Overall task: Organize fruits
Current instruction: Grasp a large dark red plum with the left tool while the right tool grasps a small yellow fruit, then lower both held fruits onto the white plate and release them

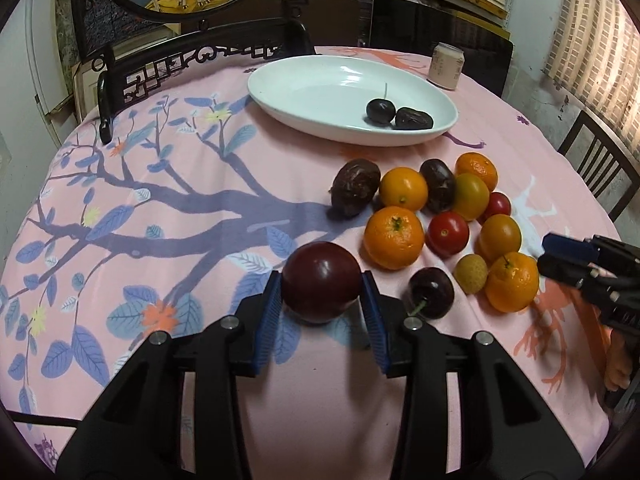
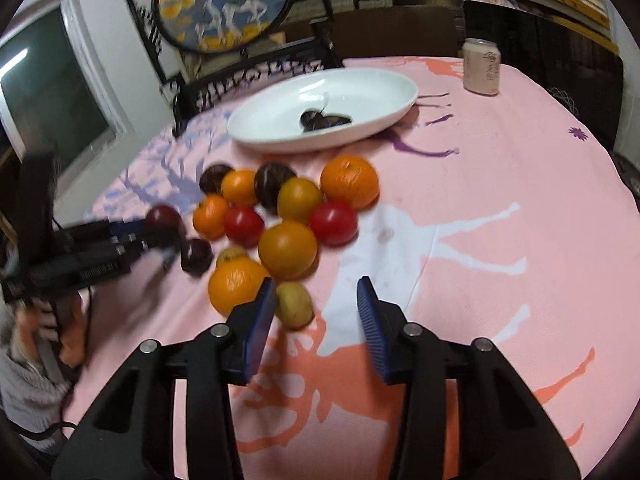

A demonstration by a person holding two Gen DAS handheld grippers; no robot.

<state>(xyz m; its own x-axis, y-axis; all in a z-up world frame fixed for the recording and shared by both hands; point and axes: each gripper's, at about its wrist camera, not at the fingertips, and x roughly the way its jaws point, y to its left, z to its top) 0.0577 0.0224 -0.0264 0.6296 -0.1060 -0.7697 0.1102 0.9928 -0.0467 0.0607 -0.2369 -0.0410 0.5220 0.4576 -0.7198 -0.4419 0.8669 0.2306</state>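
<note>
My left gripper [image 1: 322, 294] is shut on a dark red plum [image 1: 321, 286], with both blue pads against its sides, just above the pink tablecloth. A pile of oranges [image 1: 394, 237], red tomatoes [image 1: 448, 234], dark fruits [image 1: 355, 187] and a cherry [image 1: 431, 292] lies to its right. A white oval dish [image 1: 320, 92] further back holds two dark fruits [image 1: 414, 119]. My right gripper [image 2: 316, 304] is open and empty at the near edge of the pile, with a small yellow-green fruit [image 2: 295, 305] by its left finger. The dish [image 2: 280, 120] shows in the right wrist view too.
A pink drink can [image 1: 444, 66] stands behind the dish at the back right. Dark carved wooden chairs [image 1: 180, 64] and a round painted screen stand past the table's far edge. Another chair [image 1: 600, 160] is at the right.
</note>
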